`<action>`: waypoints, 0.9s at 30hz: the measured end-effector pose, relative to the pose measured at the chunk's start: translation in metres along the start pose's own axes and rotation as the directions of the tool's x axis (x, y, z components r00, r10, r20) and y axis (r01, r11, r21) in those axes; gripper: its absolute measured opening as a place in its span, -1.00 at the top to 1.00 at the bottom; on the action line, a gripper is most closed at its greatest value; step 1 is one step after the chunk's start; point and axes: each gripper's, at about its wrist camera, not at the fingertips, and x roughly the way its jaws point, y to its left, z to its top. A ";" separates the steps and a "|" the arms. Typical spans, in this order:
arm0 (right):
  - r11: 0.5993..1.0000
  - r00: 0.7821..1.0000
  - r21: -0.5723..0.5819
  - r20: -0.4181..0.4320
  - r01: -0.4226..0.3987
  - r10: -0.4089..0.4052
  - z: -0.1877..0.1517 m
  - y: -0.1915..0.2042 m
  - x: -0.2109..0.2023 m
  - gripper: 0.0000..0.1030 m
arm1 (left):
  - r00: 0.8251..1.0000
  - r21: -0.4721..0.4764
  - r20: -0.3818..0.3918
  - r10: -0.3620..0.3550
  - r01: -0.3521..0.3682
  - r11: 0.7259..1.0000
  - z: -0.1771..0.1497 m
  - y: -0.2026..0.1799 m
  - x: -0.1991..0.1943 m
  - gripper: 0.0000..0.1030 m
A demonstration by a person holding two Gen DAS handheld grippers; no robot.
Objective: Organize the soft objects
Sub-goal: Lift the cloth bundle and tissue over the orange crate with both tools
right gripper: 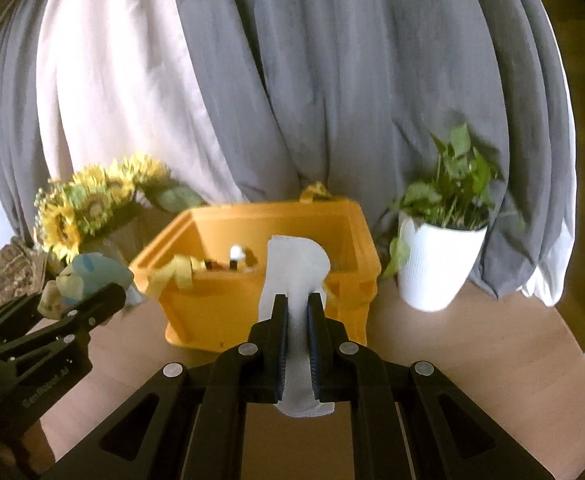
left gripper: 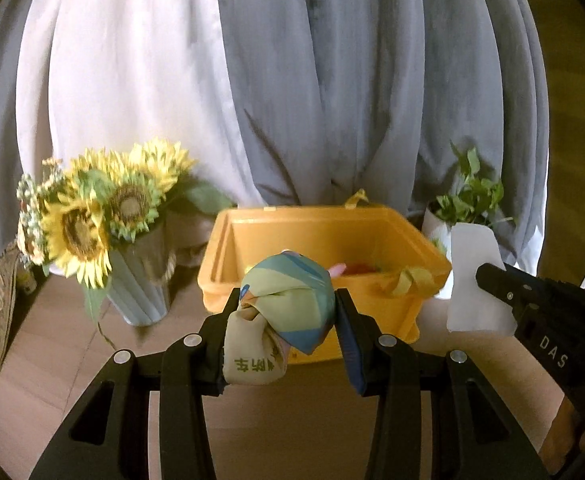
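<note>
Pinching a soft bundle of patterned cloth (left gripper: 288,312) between its two black fingers, the left gripper (left gripper: 288,320) fills the lower centre of the left wrist view. The bundle is green, blue and pale yellow, rounded at its far end and narrowing to a beige end at lower left, so its long axis runs from lower left up toward the centre of the frame. Green characters are printed on the beige end, too small and blurred to read with confidence.

At lower centre of the right wrist view, the right gripper (right gripper: 297,320) has its fingers pressed together on a white sock-like cloth (right gripper: 296,272). The cloth stands upright, long axis vertical, its top curling over to the right and its lower end hanging out below the fingers. On the right edge of the left wrist view, the body of this gripper carries the white letters "DAS". At lower left of the right wrist view, the other tool bears pale lettering too blurred to make out.

Beyond both grippers, on a wooden table (right gripper: 472,344), sits an open orange bin (left gripper: 324,248) with yellow straps and a few small items inside. Sunflowers (left gripper: 92,216) in a ribbed vase stand to its left, and a white pot of green leaves (right gripper: 436,256) to its right. Grey and white curtains (right gripper: 332,80) hang behind.
</note>
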 end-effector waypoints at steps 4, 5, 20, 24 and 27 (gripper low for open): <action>1.000 0.999 0.005 0.041 0.004 -0.004 0.013 0.000 -0.002 0.79 | 0.999 0.003 0.034 0.009 -0.009 1.000 0.013 0.001 0.001 0.16; 1.000 0.999 0.006 0.054 0.004 -0.004 0.016 0.000 -0.002 0.79 | 0.999 0.005 0.038 0.010 -0.011 1.000 0.015 0.001 0.001 0.16; 1.000 0.987 0.001 0.158 0.025 -0.025 0.055 0.000 0.012 0.79 | 0.993 0.025 0.112 0.025 -0.029 0.999 0.048 0.003 0.025 0.16; 1.000 0.984 0.008 0.176 0.029 -0.030 0.065 0.000 0.020 0.79 | 0.993 0.025 0.117 0.024 -0.027 0.999 0.057 0.004 0.035 0.16; 1.000 0.985 0.010 0.172 0.025 -0.027 0.069 0.000 0.030 0.79 | 0.993 0.029 0.119 0.029 -0.032 0.999 0.062 0.006 0.044 0.16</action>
